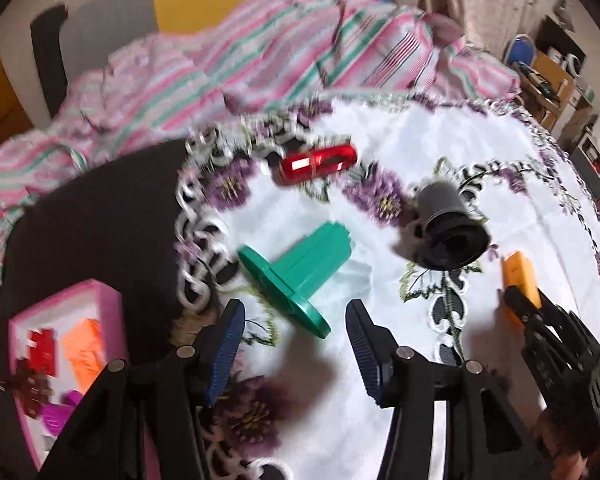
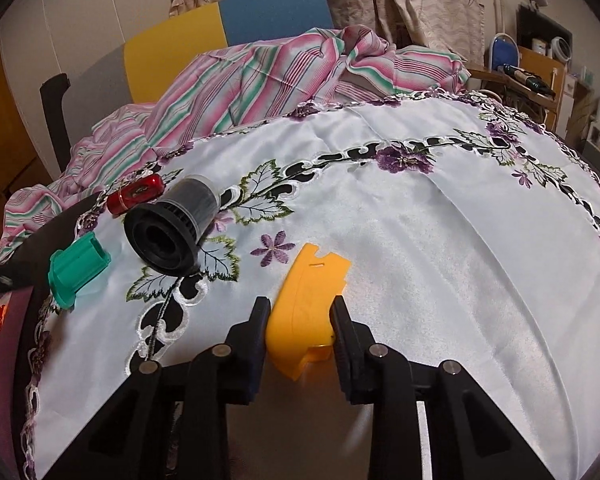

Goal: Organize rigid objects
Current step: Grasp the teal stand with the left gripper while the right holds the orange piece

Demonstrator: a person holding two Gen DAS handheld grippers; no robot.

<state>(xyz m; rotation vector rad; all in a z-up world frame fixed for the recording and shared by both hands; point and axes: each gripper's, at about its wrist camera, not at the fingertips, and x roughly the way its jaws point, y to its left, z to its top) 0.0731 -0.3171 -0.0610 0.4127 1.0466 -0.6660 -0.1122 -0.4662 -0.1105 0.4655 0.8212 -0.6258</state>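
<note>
My left gripper [image 1: 296, 340] is open just above a green plastic piece with a flat flange [image 1: 296, 276], which lies on the white embroidered cloth [image 1: 380, 360]; the flange sits just ahead of the blue pads, untouched. Beyond it lie a shiny red piece [image 1: 316, 164] and a black cylinder on its side [image 1: 448, 224]. My right gripper [image 2: 300, 332] is shut on a yellow plastic piece [image 2: 304, 292] resting on the cloth. The right wrist view also shows the black cylinder [image 2: 172, 224], the red piece [image 2: 136, 194] and the green piece [image 2: 78, 268] at the left.
A pink box [image 1: 108, 300] holding red, orange and magenta pieces stands on the dark tabletop [image 1: 100, 220] at the lower left. A pink-and-green striped cloth [image 2: 260, 72] is heaped at the table's far side before a yellow-and-blue chair [image 2: 220, 28]. Shelves [image 2: 540, 68] stand at the right.
</note>
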